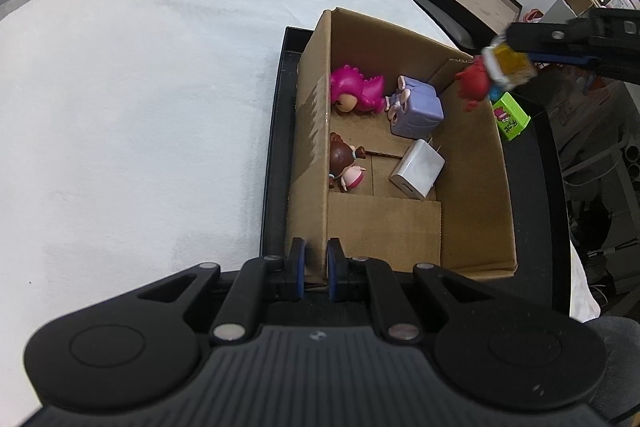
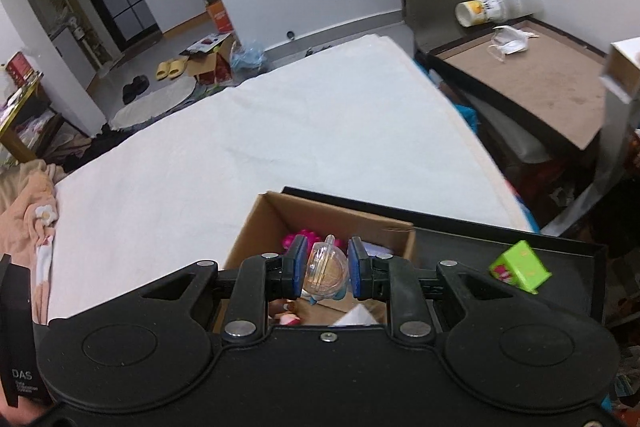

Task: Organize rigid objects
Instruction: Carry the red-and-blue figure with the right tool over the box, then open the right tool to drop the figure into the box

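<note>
The left gripper [image 1: 316,269] is sitting nearest the lens, its blue pads pinching the near corner wall of the cardboard box [image 1: 312,147], which is standing on a black tray [image 1: 276,131] laid on a white-covered surface [image 1: 140,87]. Inside the box, just past that wall, a small brown-haired doll [image 1: 346,163] is lying on its side beside a white plug adapter [image 1: 418,169]; further in, a pink-haired figure [image 1: 356,89] is lying against a lilac cube-shaped toy [image 1: 418,109]. Over the box's far right corner the right gripper [image 2: 327,269] is holding a small toy [image 1: 486,77], its jaws narrowed onto it: from the left wrist view the toy is showing a red frilly part, a white band and a yellowish block, all blurred, while from the right wrist view it is reading as a clear rounded shell with a tan disc inside [image 2: 325,269]. What the toy depicts is hard to make out. Beyond the box's right wall a lime-green cube [image 1: 510,117] is resting on the tray, partly hidden by the held toy in the left wrist view. In the right wrist view the gripper body is covering most of the box's interior.
</note>
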`<state>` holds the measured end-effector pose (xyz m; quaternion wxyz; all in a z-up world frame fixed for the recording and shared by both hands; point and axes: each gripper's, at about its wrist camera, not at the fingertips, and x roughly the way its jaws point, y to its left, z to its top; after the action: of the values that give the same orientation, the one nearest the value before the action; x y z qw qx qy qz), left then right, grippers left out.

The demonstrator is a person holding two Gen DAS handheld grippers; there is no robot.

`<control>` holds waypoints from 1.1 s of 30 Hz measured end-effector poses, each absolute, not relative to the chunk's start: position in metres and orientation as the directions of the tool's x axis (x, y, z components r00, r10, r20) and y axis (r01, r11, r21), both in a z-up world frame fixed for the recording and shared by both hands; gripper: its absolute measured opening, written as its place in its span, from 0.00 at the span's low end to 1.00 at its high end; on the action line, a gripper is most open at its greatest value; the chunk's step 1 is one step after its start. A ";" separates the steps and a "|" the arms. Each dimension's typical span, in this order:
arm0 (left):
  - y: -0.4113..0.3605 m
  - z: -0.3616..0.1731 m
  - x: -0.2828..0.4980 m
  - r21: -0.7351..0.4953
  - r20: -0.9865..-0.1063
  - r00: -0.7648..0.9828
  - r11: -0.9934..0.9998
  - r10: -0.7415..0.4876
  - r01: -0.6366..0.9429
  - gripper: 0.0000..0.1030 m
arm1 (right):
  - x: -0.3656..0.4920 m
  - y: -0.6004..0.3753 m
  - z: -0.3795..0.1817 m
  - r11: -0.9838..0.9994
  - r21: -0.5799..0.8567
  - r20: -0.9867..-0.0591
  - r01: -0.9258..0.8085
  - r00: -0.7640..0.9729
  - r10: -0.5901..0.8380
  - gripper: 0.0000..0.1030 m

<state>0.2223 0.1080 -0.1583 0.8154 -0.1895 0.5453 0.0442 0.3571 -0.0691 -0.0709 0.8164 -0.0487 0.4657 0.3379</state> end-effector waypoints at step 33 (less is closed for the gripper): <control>0.101 -0.159 0.225 -0.226 -0.915 0.389 0.935 -0.107 -0.274 0.10 | 0.354 -0.068 -0.076 0.747 0.261 -0.793 -0.612 0.305 0.527 0.27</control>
<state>0.2255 0.1006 -0.1588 0.8151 -0.1734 0.5504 0.0512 0.3541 -0.0676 -0.0756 0.8066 -0.0448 0.4719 0.3531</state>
